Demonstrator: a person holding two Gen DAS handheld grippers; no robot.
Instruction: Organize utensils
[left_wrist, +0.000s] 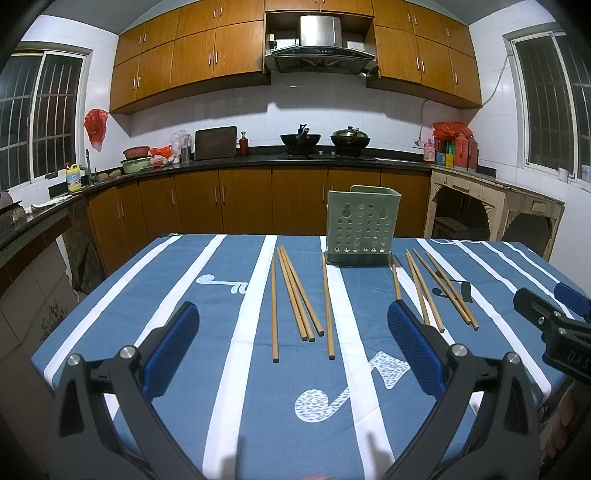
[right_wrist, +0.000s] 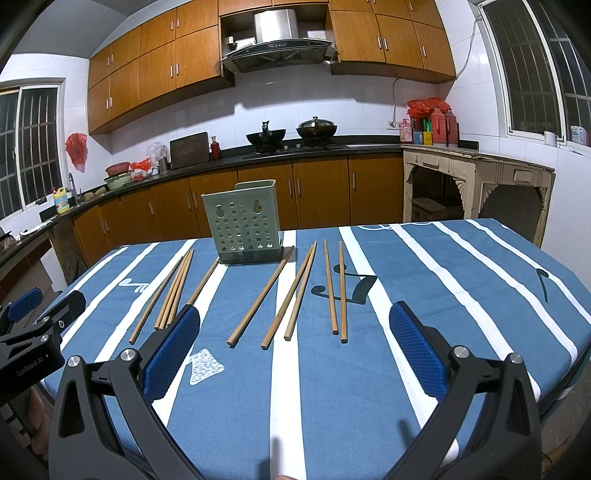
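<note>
Several wooden chopsticks lie loose on a blue tablecloth with white stripes (left_wrist: 184, 280). One cluster of chopsticks (left_wrist: 295, 291) is left of a pale green perforated utensil holder (left_wrist: 360, 225), another cluster (left_wrist: 443, 288) is right of it. The holder stands upright at the table's far side. My left gripper (left_wrist: 293, 314) hovers open over the near part of the table, nothing between its blue pads. In the right wrist view my right gripper (right_wrist: 295, 310) is likewise open and holds nothing, with chopsticks (right_wrist: 291, 291) and the holder (right_wrist: 243, 225) ahead of it. Each gripper shows at the other view's edge: right gripper (left_wrist: 543, 295), left gripper (right_wrist: 50, 301).
A dark kitchen counter (left_wrist: 221, 162) with brown cabinets runs behind the table, with two woks (left_wrist: 325, 140) on the stove. A worn pale side table (left_wrist: 498, 195) stands at the right. The table's left edge (left_wrist: 92, 295) drops to the floor.
</note>
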